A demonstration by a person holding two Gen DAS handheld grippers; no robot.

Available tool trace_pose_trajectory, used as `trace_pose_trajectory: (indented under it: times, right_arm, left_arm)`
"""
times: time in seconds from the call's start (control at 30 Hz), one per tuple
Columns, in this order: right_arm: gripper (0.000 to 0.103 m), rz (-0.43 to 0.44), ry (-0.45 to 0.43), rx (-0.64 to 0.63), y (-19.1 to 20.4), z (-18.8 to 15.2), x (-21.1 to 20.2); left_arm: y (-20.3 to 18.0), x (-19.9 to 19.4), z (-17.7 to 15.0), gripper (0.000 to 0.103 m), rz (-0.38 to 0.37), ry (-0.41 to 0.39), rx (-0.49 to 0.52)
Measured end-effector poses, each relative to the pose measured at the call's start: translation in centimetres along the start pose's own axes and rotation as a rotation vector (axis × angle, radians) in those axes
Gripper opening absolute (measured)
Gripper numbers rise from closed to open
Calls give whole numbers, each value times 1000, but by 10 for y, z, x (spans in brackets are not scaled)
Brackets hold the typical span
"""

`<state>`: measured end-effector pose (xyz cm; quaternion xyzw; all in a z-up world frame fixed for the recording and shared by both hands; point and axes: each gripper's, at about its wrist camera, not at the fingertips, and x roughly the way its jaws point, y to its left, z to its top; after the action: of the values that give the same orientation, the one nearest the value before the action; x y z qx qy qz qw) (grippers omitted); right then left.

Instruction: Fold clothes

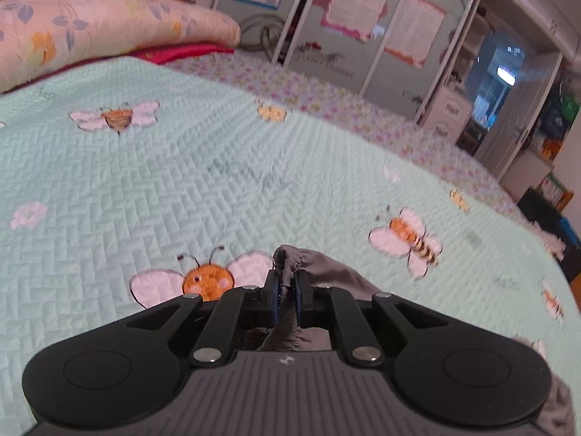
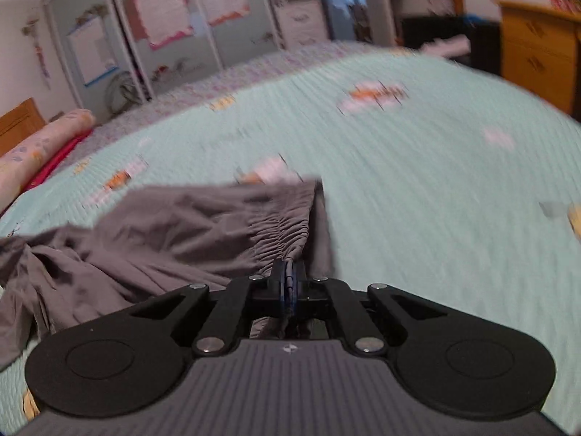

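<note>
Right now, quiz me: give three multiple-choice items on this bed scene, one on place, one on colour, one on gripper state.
1. Where does the pillow lie?
A. at the headboard end of the bedspread
B. on the floor
C. on a cabinet

2. What colour is the garment?
A. red
B. grey
C. white

3. How is the right gripper?
A. wide open
B. out of view
C. shut on the garment

Answers: 1 A, it sits beside the wooden headboard; 2 B, the cloth is plain grey; 3 C, gathered fabric is pinched between its fingers.
</note>
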<state>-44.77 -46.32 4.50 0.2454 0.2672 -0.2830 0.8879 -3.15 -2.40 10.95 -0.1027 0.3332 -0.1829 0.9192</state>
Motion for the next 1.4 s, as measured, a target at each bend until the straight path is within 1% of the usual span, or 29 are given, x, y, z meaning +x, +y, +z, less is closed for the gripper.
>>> trace_pose_trajectory:
  times: [0.07, 0.13, 0.3, 0.37, 0.43, 0.53, 0.63, 0.83, 0.9, 1.0, 1.07, 1.17, 1.2, 1.27, 1.33, 1.37, 1.4]
  right_arm:
    - [2, -11, 16, 31, -7, -12, -3]
    - [3, -12, 16, 28, -7, -15, -4]
    - [4, -13, 15, 18, -8, -23, -5]
    - [8, -22, 12, 6, -5, -20, -3]
    - [9, -32, 8, 4, -4, -21, -2]
    - [9, -50, 6, 1, -3, -21, 0]
    - [10, -66, 12, -9, -1, -18, 4]
    - [14, -97, 13, -70, 10, -11, 13]
    - [21, -97, 15, -74, 12, -10, 16]
    - [27, -95, 17, -54, 11, -9, 19]
    - [30, -100, 19, -45, 10, -8, 18]
    - [45, -121, 26, -39, 9, -7, 17]
    - [46, -124, 30, -36, 8, -6, 17]
    - [47, -122, 29, -25, 5, -4, 15]
    - [50, -126, 22, -15, 3, -2, 12]
    - [50, -128, 19, -10, 2, -1, 11]
    - [51, -130, 15, -7, 1, 0, 11]
  left_arm:
    - [1, -12, 10, 8, -8, -32, -11]
    - [3, -22, 25, 8, -13, -65, -9]
    - [2, -32, 58, 8, 50, -130, 58]
    - [6, -26, 67, 8, 84, -131, 74]
    - [12, -17, 75, 8, 106, -126, 75]
    - [17, -7, 84, 8, 160, -141, 99]
    - [28, 3, 96, 8, 214, -165, 96]
    - [57, 15, 118, 9, 300, -205, 36]
    - [66, 24, 115, 9, 328, -179, 28]
    - [79, 43, 97, 9, 342, -91, 30]
    - [90, 53, 84, 9, 335, -34, 3]
    - [106, 65, 64, 10, 342, 34, -44]
    - [109, 66, 59, 11, 354, 45, -45]
    - [120, 66, 52, 14, 374, 61, -66]
    - [132, 63, 48, 25, 378, 78, -104]
    - [139, 61, 47, 27, 373, 86, -125]
    - [143, 56, 45, 32, 371, 88, -137]
